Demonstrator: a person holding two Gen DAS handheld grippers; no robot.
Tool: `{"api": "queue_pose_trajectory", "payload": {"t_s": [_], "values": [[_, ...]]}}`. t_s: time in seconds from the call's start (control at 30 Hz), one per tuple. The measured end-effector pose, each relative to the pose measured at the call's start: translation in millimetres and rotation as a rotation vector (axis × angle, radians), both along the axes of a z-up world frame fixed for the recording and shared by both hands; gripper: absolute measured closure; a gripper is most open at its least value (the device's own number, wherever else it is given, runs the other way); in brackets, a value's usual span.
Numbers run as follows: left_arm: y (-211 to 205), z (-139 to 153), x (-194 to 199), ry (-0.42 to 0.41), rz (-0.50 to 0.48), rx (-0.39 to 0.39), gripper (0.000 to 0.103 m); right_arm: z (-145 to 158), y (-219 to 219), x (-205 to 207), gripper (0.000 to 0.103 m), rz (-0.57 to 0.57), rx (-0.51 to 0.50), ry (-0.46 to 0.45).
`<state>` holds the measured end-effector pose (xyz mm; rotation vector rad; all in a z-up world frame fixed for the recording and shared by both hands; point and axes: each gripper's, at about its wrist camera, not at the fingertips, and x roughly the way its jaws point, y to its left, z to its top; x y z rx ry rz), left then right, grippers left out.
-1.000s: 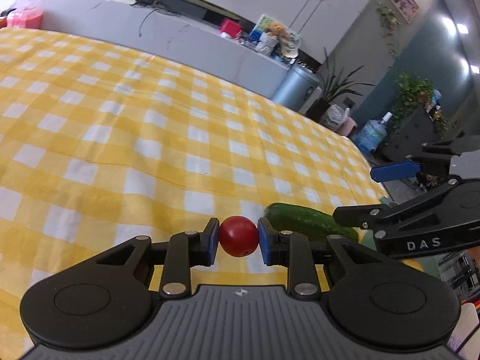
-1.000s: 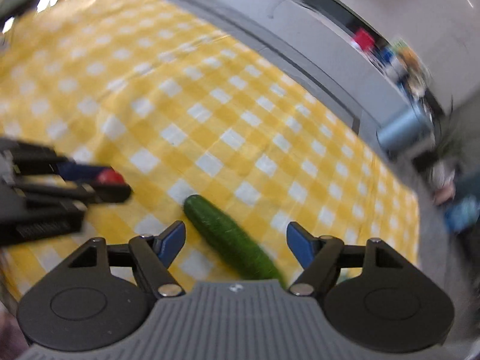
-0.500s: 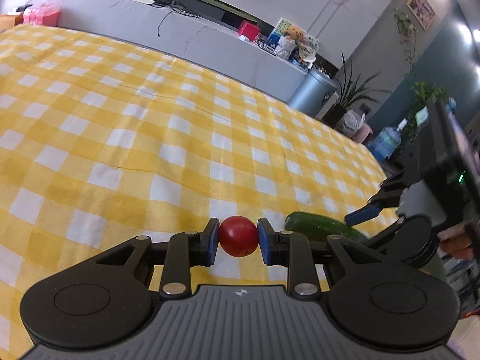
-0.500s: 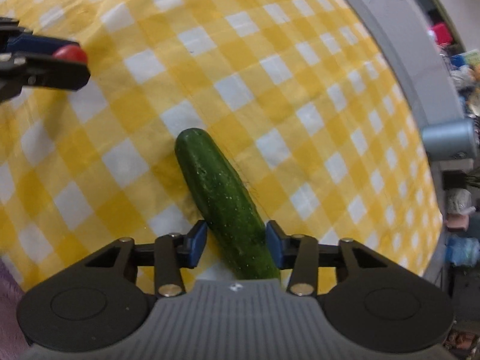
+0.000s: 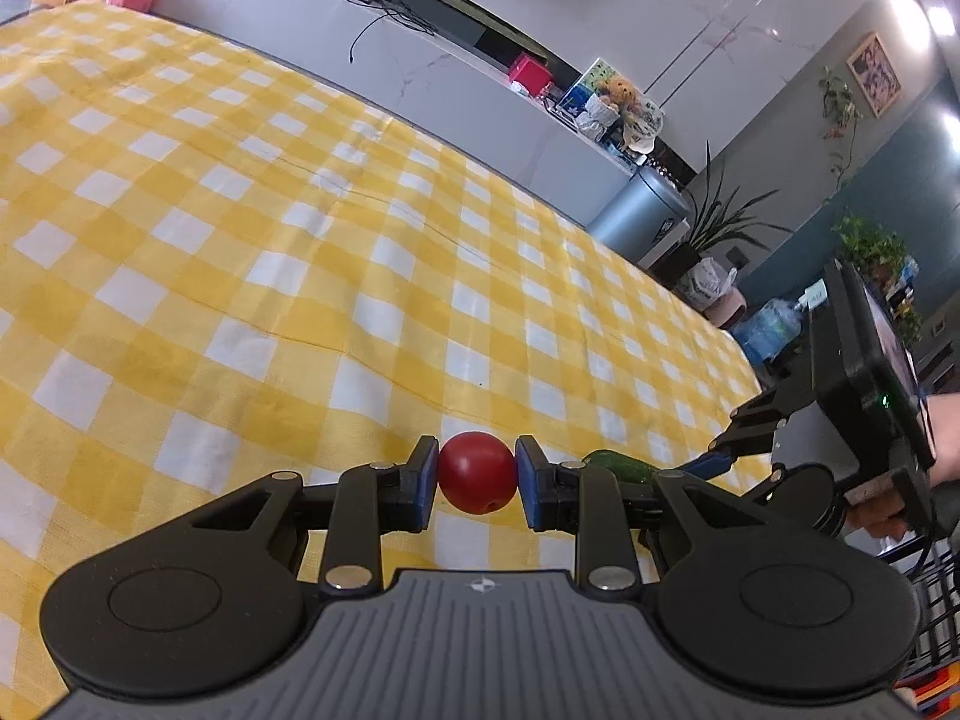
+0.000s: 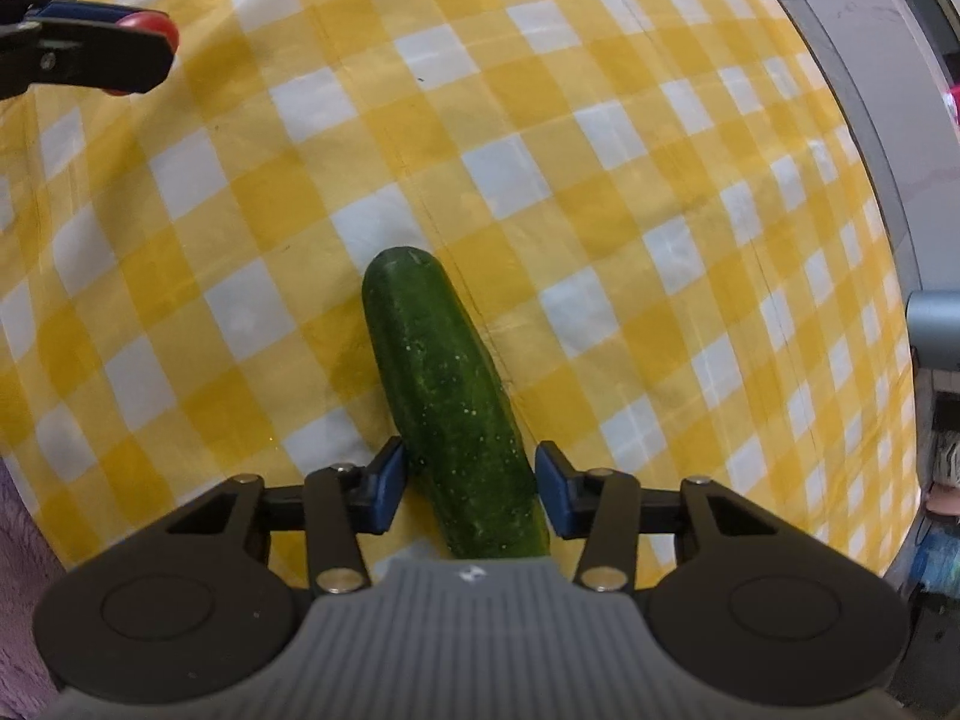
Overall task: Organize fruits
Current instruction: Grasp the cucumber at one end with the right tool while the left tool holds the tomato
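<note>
Thin yellow-and-white checked tablecloth point(image 5: 252, 276), woven, matt, faintly creased. Small red tomato point(image 5: 477, 471), smooth and glossy. Dark green cucumber point(image 6: 450, 402), waxy sheen, pale pimples on a slightly rough skin. Left gripper point(image 5: 476, 483) and right gripper point(image 6: 469, 485): matt black plastic arms, ribbed grey plastic housing, shiny metal rivets, blue pads point(image 6: 384, 483) of smooth plastic or rubber. Beyond the table, polished marble-look wall point(image 5: 600, 6) and brushed metal bin point(image 5: 639, 216).

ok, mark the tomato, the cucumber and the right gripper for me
tomato point(image 5: 477, 471), left wrist view, middle of its red face
cucumber point(image 6: 447, 396), right wrist view, middle of its body
right gripper point(image 6: 470, 485), right wrist view, midway between fingertips
</note>
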<state>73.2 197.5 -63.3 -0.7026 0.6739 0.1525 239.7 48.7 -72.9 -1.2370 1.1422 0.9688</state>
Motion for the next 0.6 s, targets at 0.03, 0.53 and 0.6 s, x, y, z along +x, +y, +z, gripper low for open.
{"api": "queue_pose_trajectory", "payload": {"t_s": [0.03, 0.53, 0.6], "values": [[1.2, -0.7, -0.1, 0.002, 0.007, -0.007, 0.072, -0.7, 1.2, -1.2, 0.06, -0.008, -0.004, -0.009], [13.5, -8.4, -3.2, -0.011, 0.028, -0.104, 0.072, 48.7, 5.1, -10.5, 0.063, -0.692, 0.171, 0.076], [14.1, -9.6, -3.4, -0.012, 0.029, -0.114, 0.072, 48.4, 3.8, -9.4, 0.063, -0.716, 0.178, 0.058]]}}
